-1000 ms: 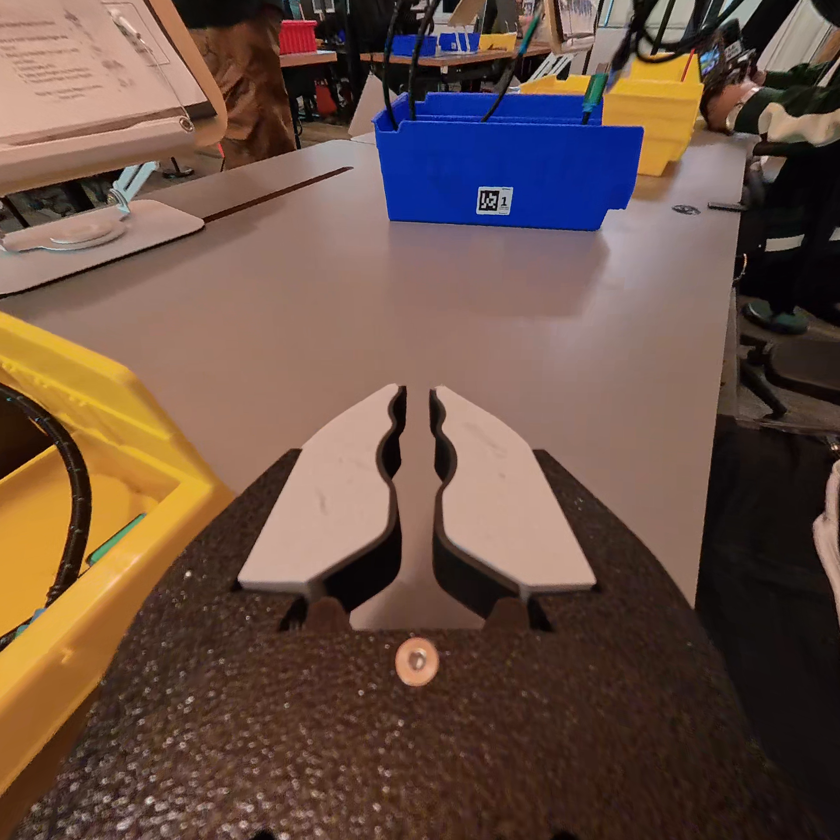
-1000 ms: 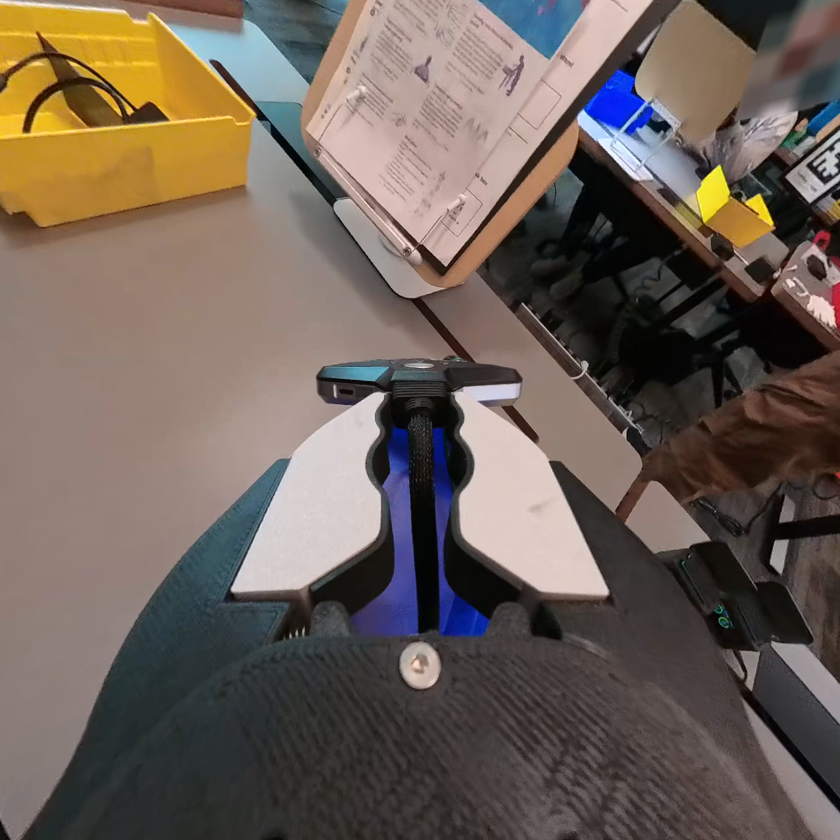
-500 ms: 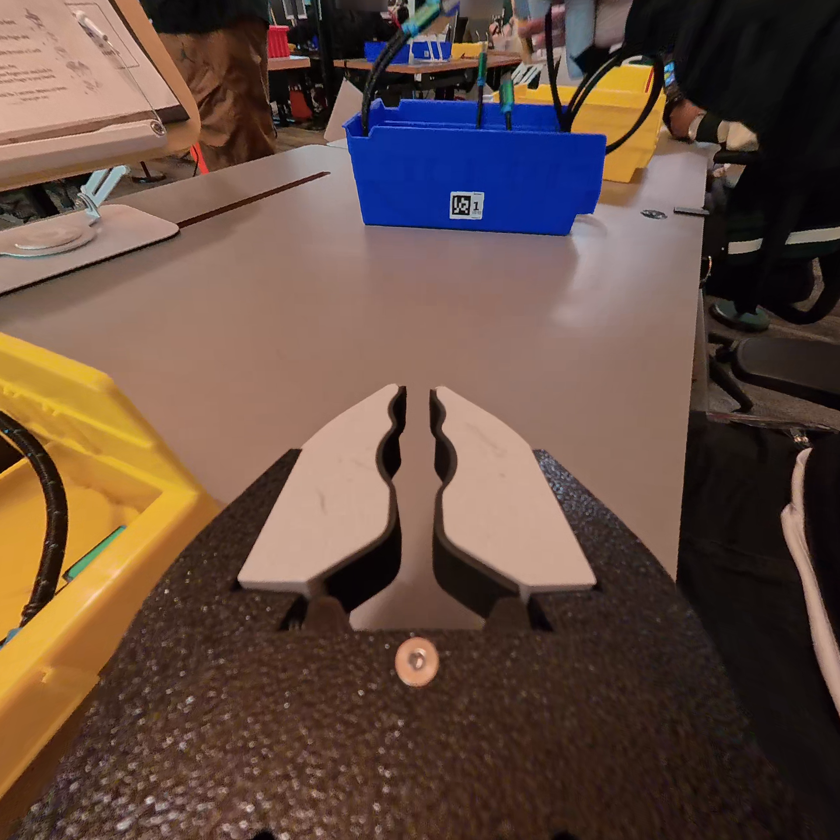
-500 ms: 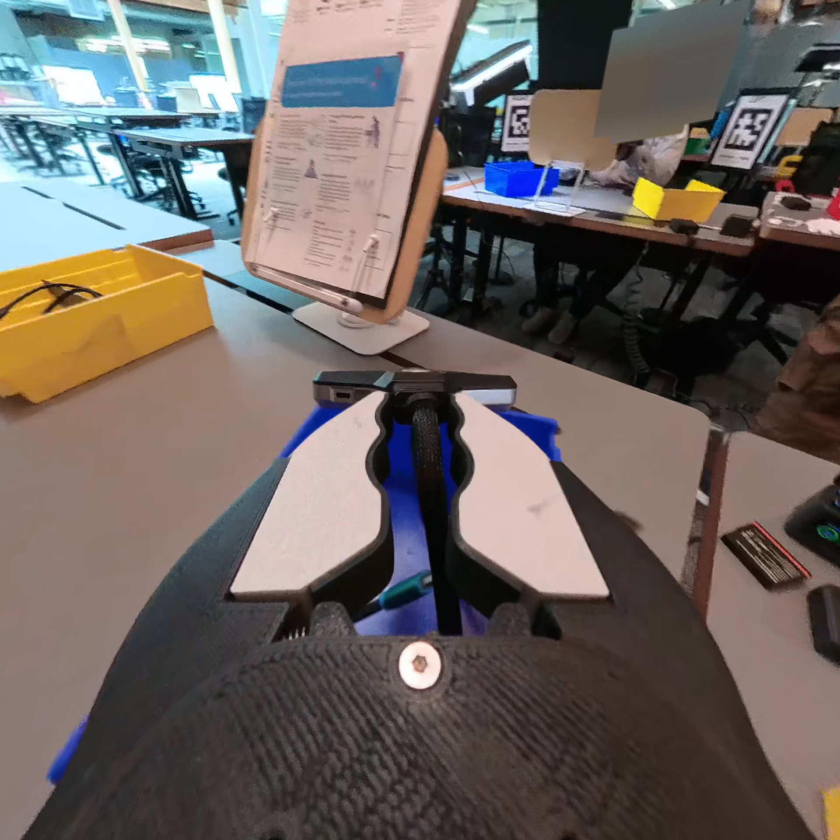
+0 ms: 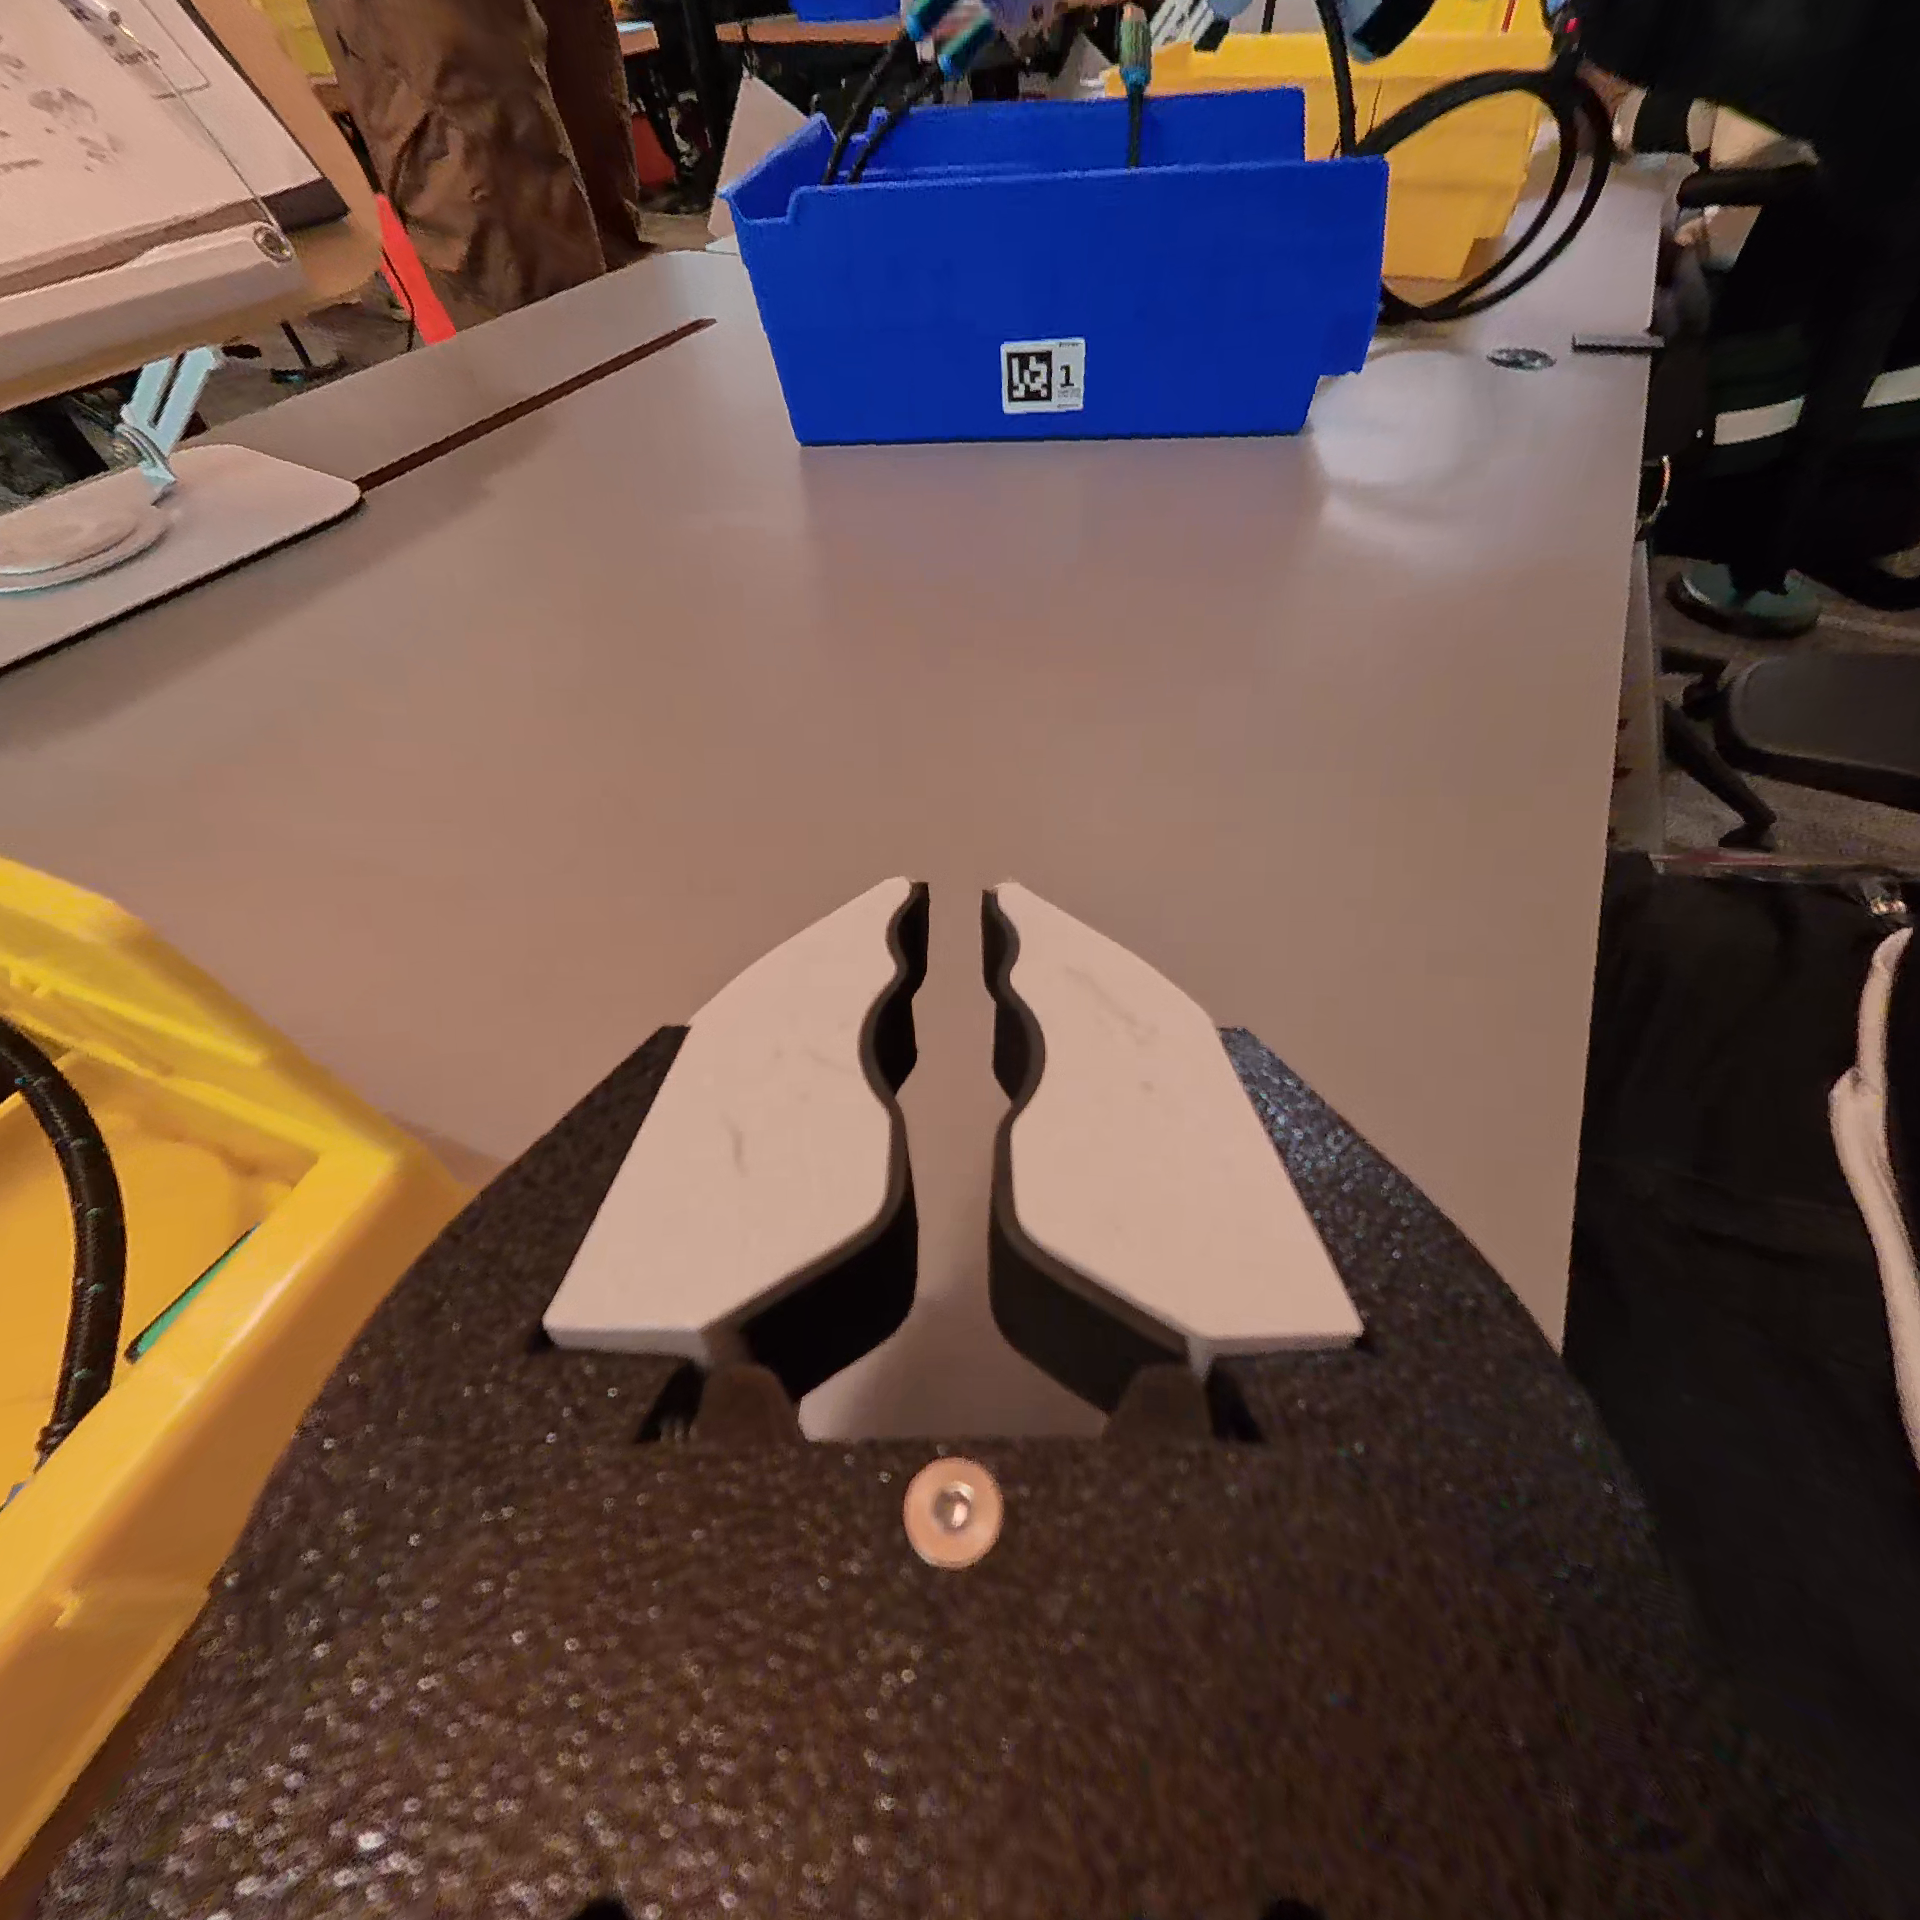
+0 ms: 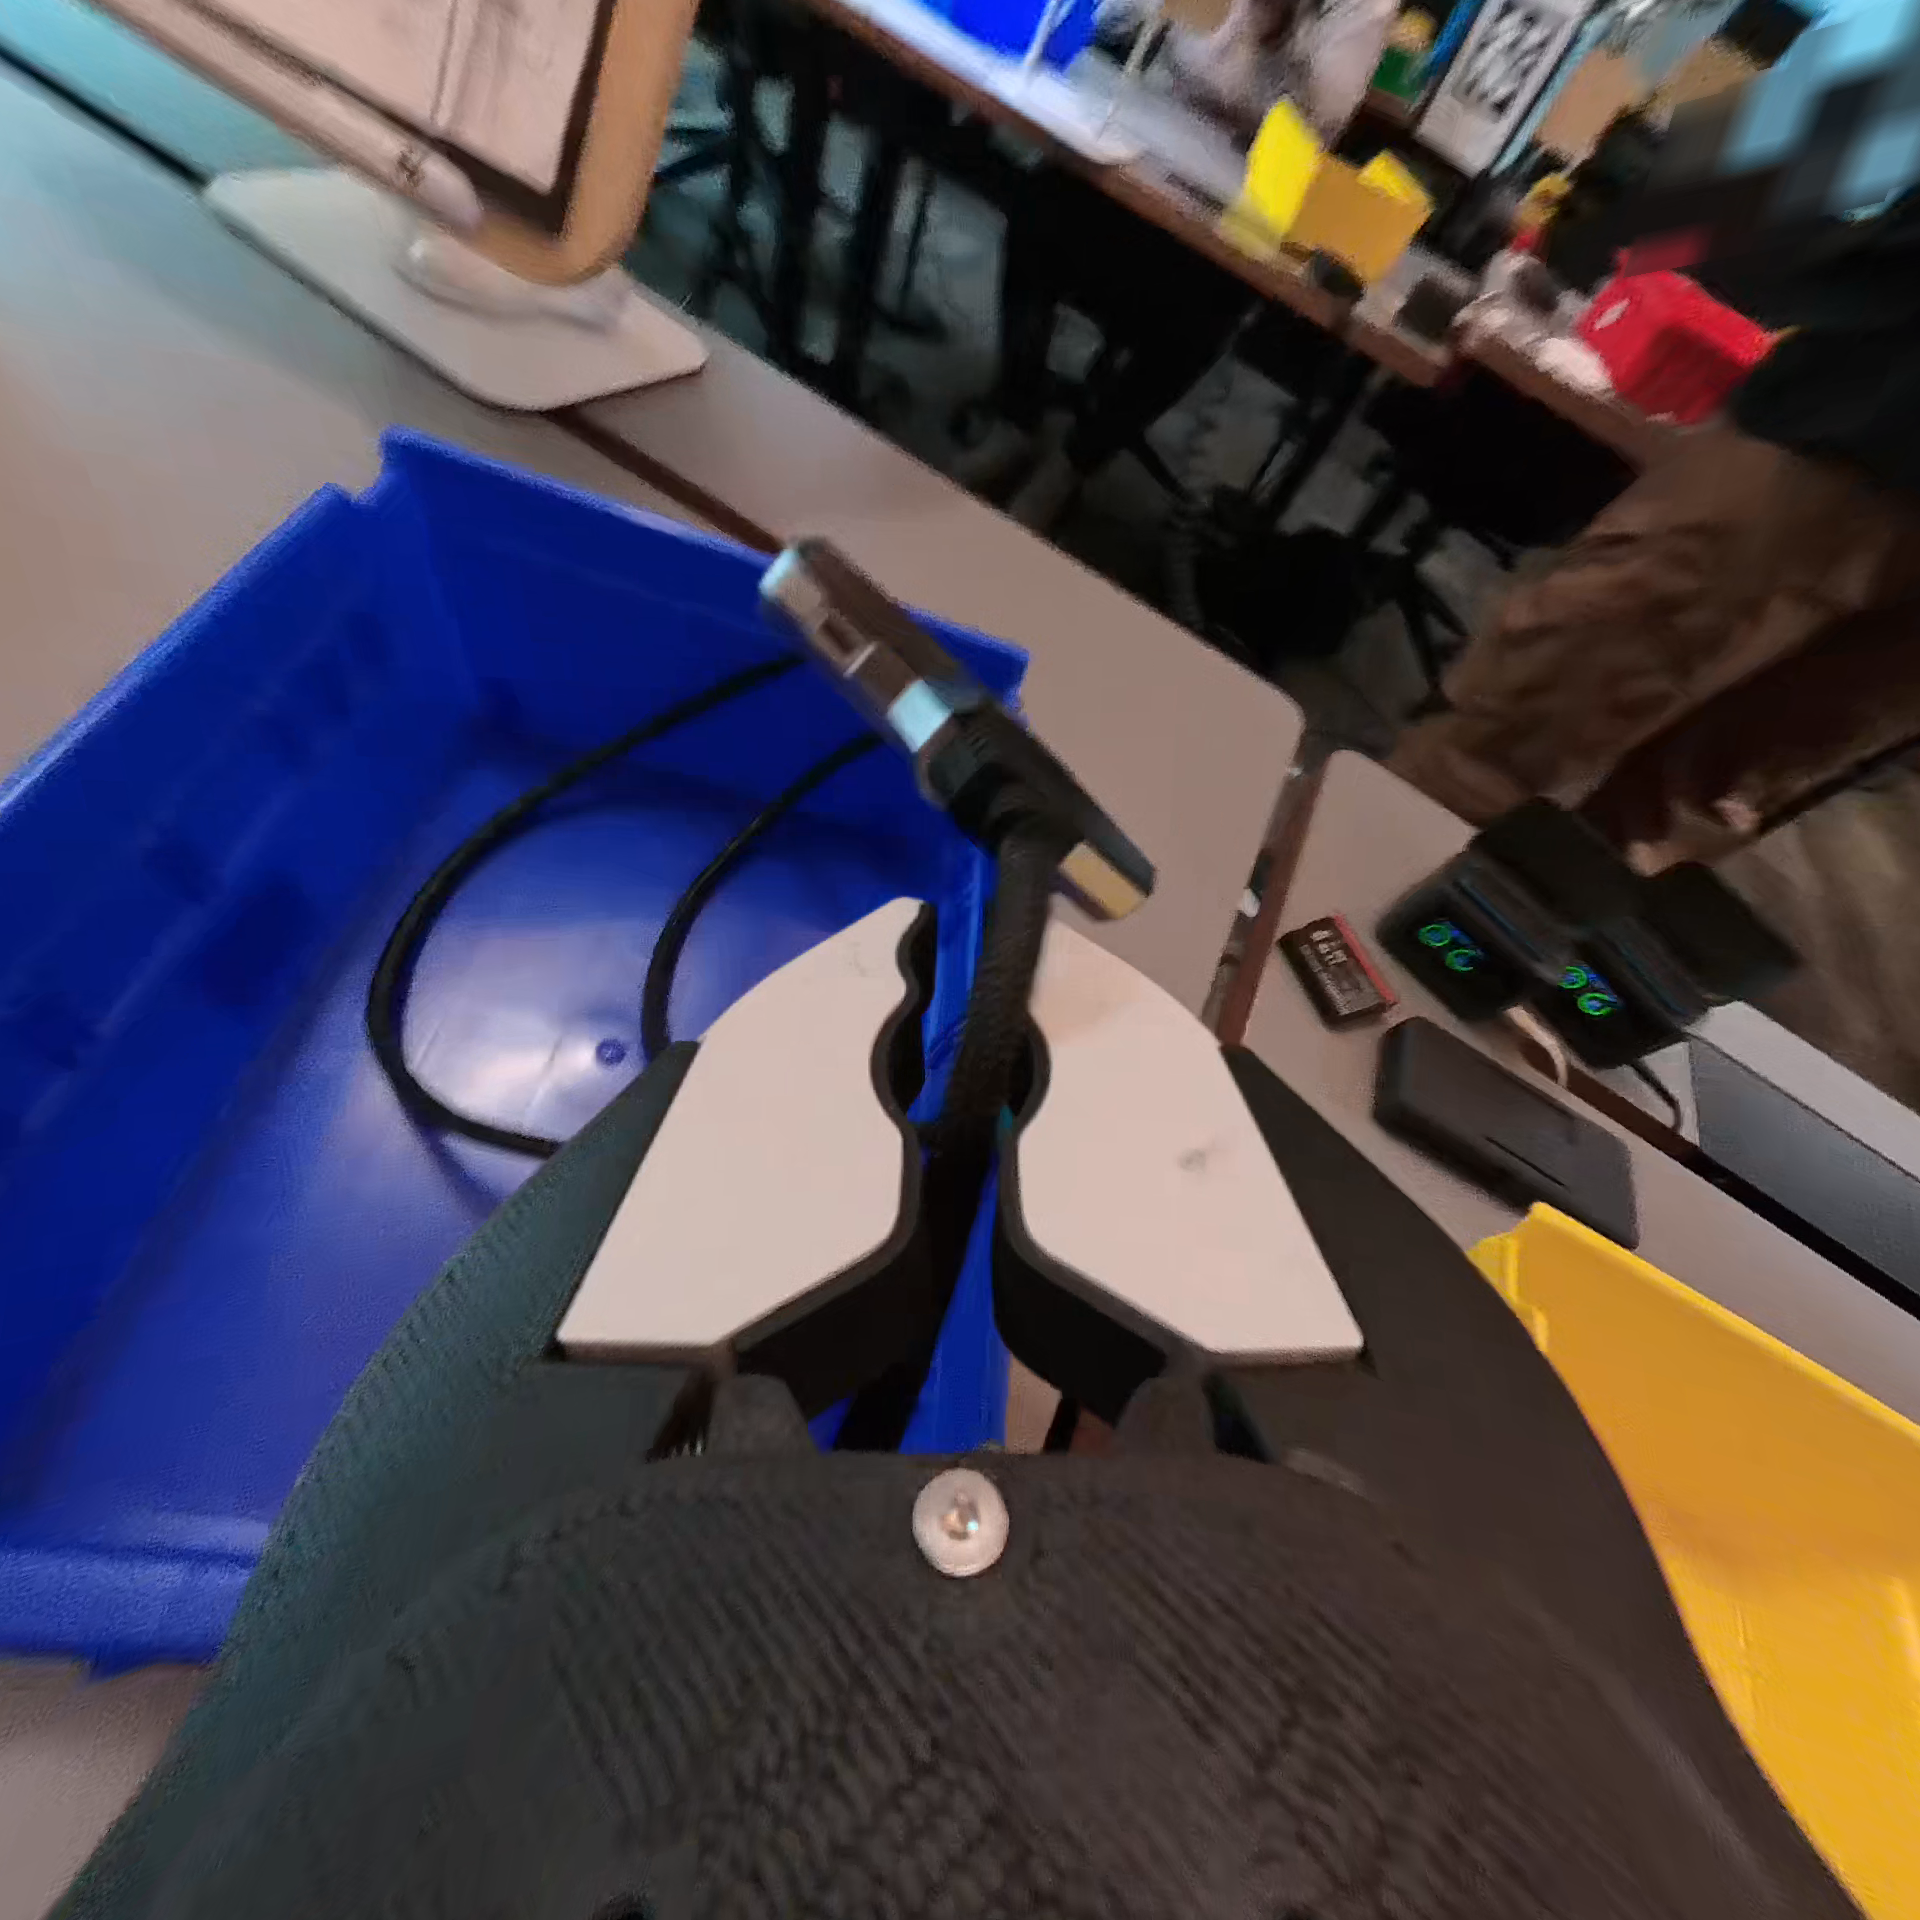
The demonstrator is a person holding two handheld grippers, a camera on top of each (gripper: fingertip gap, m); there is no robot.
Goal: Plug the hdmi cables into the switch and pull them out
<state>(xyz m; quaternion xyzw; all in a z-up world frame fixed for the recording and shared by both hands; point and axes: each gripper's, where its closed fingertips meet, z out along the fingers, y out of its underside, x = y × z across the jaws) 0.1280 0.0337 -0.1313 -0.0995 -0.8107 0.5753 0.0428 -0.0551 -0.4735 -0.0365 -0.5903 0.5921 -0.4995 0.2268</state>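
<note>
Since the earlier frames the right gripper (image 6: 971, 940) has been tipped downward over the blue bin (image 6: 260, 790), whose floor is now seen below and to the left of its fingers, and the switch (image 6: 940, 717), formerly level across the fingertips, is now seen tilted beyond them. A braided black cable (image 6: 997, 1023) is clamped between the nearly closed fingers of the right gripper; the cable runs up past the fingertips into the switch, which is carried just ahead of the tips, above the bin's far right corner. Two thin black cables (image 6: 436, 904) are seen looping on the bin floor, ahead and to the left of the fingers. A yellow bin (image 6: 1714, 1475) is seen close on the right, and dark devices with green lights (image 6: 1517, 961) lie further ahead on the right. The right wrist view is blurred.

The left gripper (image 5: 956, 899) is held over the grey table (image 5: 727, 675) with its fingers drawn almost together, a narrow gap left between them, and nothing is gripped. Another yellow bin (image 5: 208, 1351) with a black cable (image 5: 88, 1226) in it lies immediately to its left. Well ahead, the blue bin (image 5: 1060, 281) stands on the table with cables rising out of it.
</note>
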